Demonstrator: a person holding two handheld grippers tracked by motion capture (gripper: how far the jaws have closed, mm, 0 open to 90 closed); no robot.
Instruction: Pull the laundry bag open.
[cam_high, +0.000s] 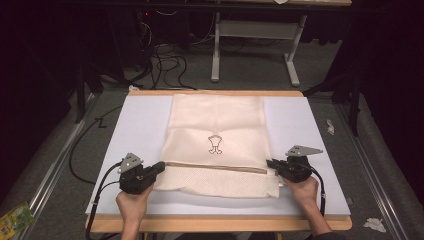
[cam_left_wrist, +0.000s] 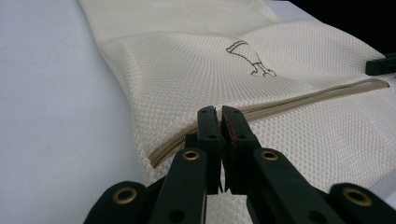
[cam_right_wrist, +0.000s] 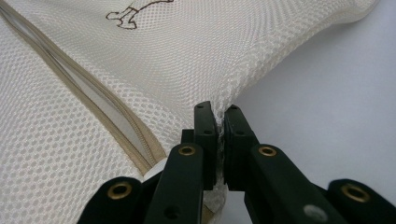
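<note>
Dark room, cables and a grey frame stand on the floor behind; work surface is a bench (cam_high: 310, 125) topped with a pale sheet over a wooden edge.

Object: cream mesh laundry bag (cam_high: 217, 125) lying flat in the middle of the bench, long axis running away from the person. A tan zipper (cam_high: 215, 167) crosses it near the close end. A small dark printed figure (cam_high: 215, 144) sits just beyond the zipper.

Left gripper (cam_high: 159, 167): at the bag's left edge, level with the zipper's left end. In the left gripper view the fingers (cam_left_wrist: 208, 128) are clenched together over the mesh by the zipper's end; whether a fold of mesh is actually caught between them I cannot tell.

Right gripper (cam_high: 272, 164): at the bag's right edge, by the zipper's other end. In the right gripper view the fingers (cam_right_wrist: 204, 128) are clenched on the edge of the mesh, and the fabric puckers up into the pinch.

Progress, as judged: bag is spread and fairly smooth, both sides taken at zipper level. The near flap already lies a little bunched. Looks like the start of a fold or a lift; the fold itself is not yet made. The far end lies untouched. Zipper appears partly open at the right end.
</note>
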